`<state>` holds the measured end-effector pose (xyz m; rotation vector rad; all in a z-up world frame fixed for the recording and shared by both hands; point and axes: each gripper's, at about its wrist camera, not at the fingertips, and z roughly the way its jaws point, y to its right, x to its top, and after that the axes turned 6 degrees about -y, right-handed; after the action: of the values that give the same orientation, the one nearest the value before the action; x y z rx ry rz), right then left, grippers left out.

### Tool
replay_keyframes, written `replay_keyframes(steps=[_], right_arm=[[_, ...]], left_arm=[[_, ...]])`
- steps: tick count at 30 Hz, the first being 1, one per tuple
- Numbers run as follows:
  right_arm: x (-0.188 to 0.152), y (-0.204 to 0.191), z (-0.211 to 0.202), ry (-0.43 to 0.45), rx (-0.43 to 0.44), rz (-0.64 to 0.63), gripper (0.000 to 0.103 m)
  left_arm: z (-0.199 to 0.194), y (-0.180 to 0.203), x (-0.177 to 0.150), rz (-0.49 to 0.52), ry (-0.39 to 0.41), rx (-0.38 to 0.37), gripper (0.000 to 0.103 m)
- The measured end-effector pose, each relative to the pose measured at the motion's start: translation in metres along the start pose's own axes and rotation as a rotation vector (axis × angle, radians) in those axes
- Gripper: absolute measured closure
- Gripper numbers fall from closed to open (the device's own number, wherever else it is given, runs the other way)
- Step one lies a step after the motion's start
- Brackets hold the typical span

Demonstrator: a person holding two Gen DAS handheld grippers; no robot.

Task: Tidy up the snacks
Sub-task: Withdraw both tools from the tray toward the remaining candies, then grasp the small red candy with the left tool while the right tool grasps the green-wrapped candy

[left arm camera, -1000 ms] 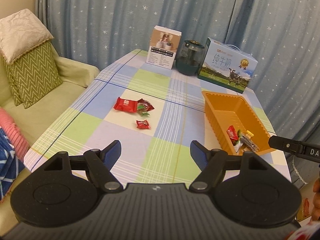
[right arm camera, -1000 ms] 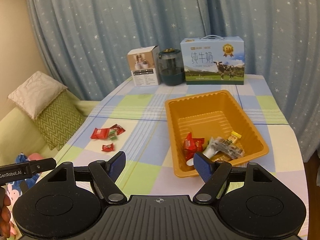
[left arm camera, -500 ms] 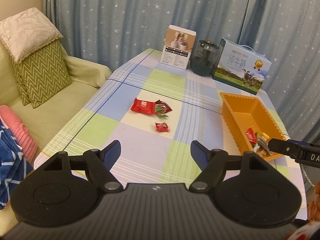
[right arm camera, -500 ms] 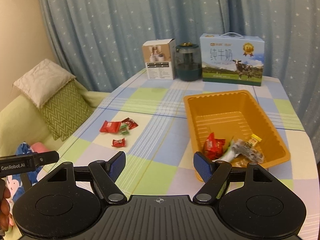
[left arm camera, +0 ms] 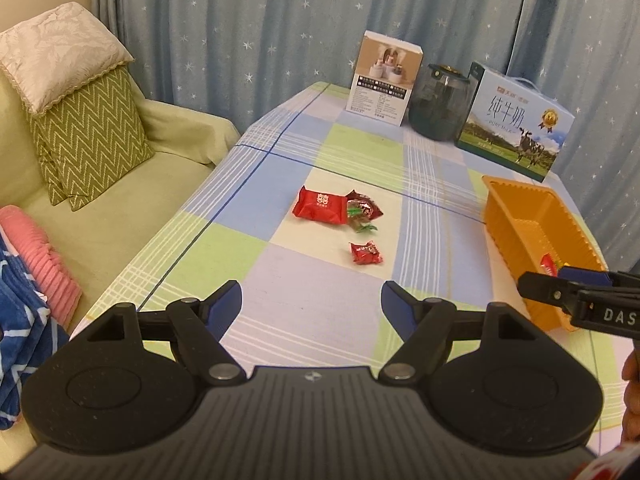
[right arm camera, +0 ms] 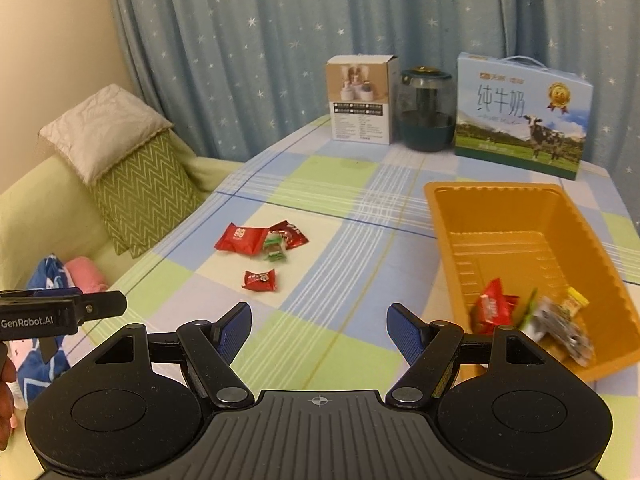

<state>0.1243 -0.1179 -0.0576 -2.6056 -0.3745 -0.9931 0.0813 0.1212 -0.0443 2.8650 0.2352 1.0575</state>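
A: On the pale square of the checked tabletop (right arm camera: 344,344) lie the loose snacks: a flat red packet (right arm camera: 240,239), long axis running left-right, slightly tilted, and a dark red wrapper (right arm camera: 290,234) just beside its right end.
B: And the green sweet (right arm camera: 274,250)?
A: Touching both, at their near edge. A small red sweet (right arm camera: 260,281) sits apart, nearer the camera, its twisted ends pointing left and right.
B: The orange tray (right arm camera: 440,216)?
A: Well right of them, long axis running away from the camera, with several snacks heaped in its near end.
B: The tongs?
A: Left tongs (left arm camera: 311,302) and right tongs (right arm camera: 319,330) both hover above the tabletop, blue pads spread wide, gripping nothing.
B: Behind?
A: White box (right arm camera: 360,98), dark jar (right arm camera: 426,110) and milk carton (right arm camera: 522,114) line the far edge.
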Motion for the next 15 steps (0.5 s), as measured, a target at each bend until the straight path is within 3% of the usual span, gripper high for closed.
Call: replay_keyframes(steps=[8, 15], right_arm=[[0.008, 0.010, 0.042, -0.025, 0.000, 0.007, 0.029], [0.016, 0.022, 0.071, -0.028, 0.002, 0.042, 0.029]], left_arm=[[0.041, 0.001, 0.006, 0.042, -0.023, -0.027, 0.029], [0.081, 0.015, 0.015, 0.165, -0.035, -0.062, 0.029]])
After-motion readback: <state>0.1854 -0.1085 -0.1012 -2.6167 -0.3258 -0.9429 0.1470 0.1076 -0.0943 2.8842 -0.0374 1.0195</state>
